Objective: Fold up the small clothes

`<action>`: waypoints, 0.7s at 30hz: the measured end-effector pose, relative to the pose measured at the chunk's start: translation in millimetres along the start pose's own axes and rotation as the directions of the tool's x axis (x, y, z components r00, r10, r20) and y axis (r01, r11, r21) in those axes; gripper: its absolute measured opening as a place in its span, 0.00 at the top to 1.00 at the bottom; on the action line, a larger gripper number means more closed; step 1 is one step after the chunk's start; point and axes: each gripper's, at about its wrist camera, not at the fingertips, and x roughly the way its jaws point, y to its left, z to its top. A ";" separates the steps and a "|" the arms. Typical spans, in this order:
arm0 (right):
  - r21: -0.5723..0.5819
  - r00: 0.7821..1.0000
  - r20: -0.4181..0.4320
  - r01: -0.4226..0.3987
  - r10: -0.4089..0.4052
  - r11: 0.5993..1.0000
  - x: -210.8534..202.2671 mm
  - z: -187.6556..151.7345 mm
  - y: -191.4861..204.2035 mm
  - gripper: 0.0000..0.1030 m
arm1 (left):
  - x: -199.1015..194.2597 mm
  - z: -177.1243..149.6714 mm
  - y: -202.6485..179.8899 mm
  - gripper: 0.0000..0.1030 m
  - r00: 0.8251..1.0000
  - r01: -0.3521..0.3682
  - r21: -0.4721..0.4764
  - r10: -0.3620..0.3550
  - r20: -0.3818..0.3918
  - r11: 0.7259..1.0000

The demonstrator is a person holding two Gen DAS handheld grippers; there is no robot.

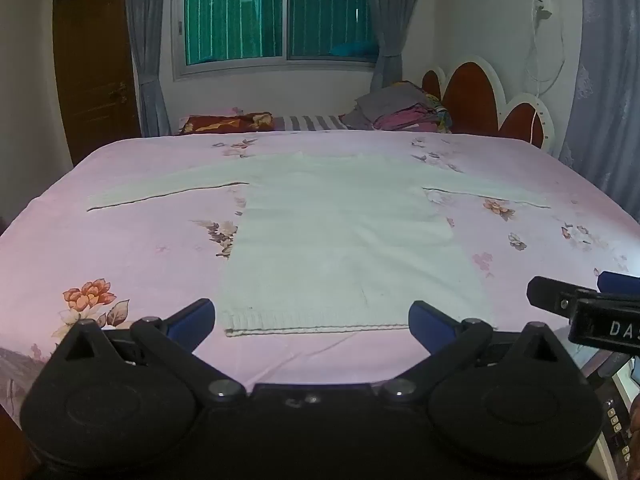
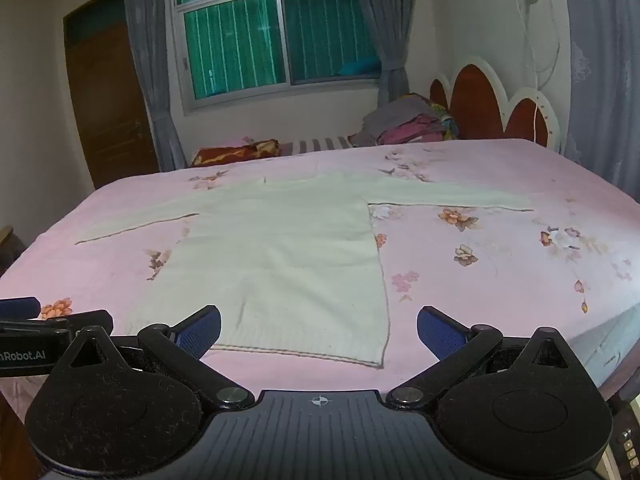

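Observation:
A pale white-green long-sleeved knit sweater (image 1: 344, 236) lies flat on the pink floral bed sheet (image 1: 140, 248), sleeves spread left and right, hem toward me. It also shows in the right wrist view (image 2: 280, 248). My left gripper (image 1: 312, 320) is open and empty, just in front of the hem. My right gripper (image 2: 319, 330) is open and empty, near the hem's right corner. The right gripper shows at the right edge of the left wrist view (image 1: 592, 308). The left gripper shows at the left edge of the right wrist view (image 2: 36, 332).
A pile of folded clothes (image 1: 400, 114) sits at the far side by the red and white headboard (image 1: 488, 100). A patterned pillow (image 1: 224, 123) lies beyond the bed. A window with grey curtains (image 1: 276, 16) and a brown door (image 1: 96, 64) are behind.

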 end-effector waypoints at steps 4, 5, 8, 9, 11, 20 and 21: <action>0.001 1.000 0.005 -0.002 0.002 1.000 -0.5 -0.3 -0.8 0.00 | -2.3 0.5 -4.6 0.00 1.000 -0.008 0.003 0.008 0.003 1.000; 0.002 1.000 0.004 -0.002 0.002 1.000 -0.7 -0.6 -1.2 0.00 | -2.8 0.5 -5.4 0.00 1.000 -0.009 0.003 0.009 0.003 1.000; 0.001 1.000 0.002 -0.002 0.002 1.000 1.4 1.7 2.7 0.00 | -3.0 3.0 -4.8 0.00 1.000 -0.008 -0.003 0.008 -0.001 1.000; 0.002 1.000 0.001 -0.001 0.001 1.000 1.6 1.8 3.0 0.00 | -6.0 3.8 -5.7 0.00 1.000 -0.008 -0.002 0.008 -0.001 1.000; -0.001 1.000 0.003 -0.006 0.006 1.000 3.2 1.1 2.8 0.00 | -5.9 3.7 -4.9 0.00 1.000 -0.009 -0.004 0.009 -0.001 1.000; 0.008 1.000 0.006 -0.009 0.009 1.000 -1.5 2.1 2.3 0.00 | -4.5 1.8 -0.1 0.00 1.000 -0.009 0.001 0.009 0.002 1.000; 0.008 1.000 0.005 -0.008 0.008 1.000 -0.7 2.6 2.7 0.00 | -4.3 1.6 0.0 0.00 1.000 -0.009 0.001 0.009 0.003 1.000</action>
